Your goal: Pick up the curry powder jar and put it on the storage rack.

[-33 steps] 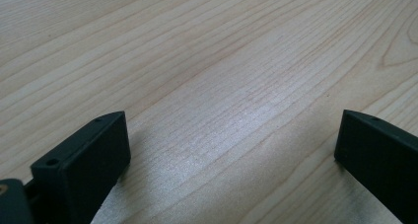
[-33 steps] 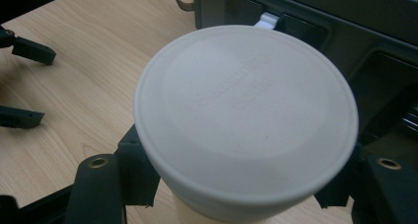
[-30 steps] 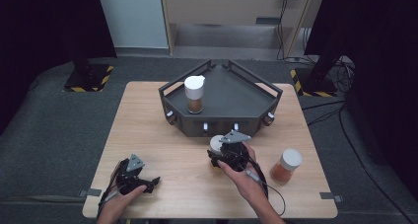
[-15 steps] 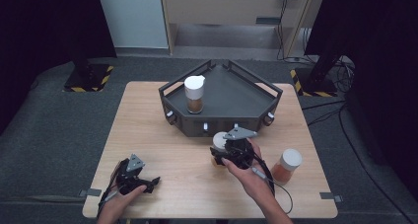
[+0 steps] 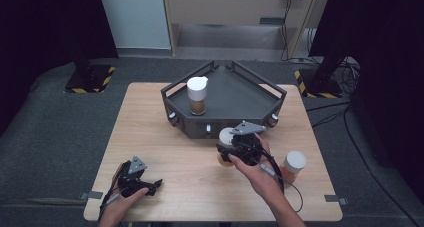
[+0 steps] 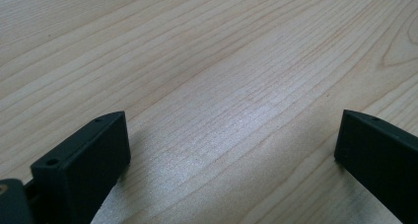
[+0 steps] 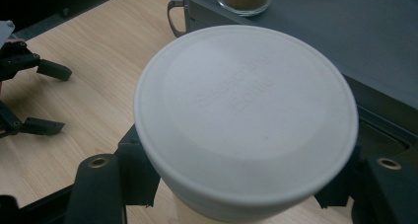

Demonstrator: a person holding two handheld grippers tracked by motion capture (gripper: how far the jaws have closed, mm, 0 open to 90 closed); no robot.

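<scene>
Right gripper (image 5: 227,149) is clamped around a white-lidded spice jar (image 5: 226,137), holding it just in front of the dark tray (image 5: 250,94). Left gripper (image 5: 145,186) rests near the table (image 5: 150,127) edge, jaws wide apart, nothing between them.

Table (image 5: 165,137) pale wood, matt; jar lid (image 7: 246,110) white plastic, smooth.

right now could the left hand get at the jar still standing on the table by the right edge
Probably not easily. The left gripper rests open near the table's front left corner, while that jar stands across the table, beyond the right gripper and its forearm, which hold another jar and lie in the path.
</scene>
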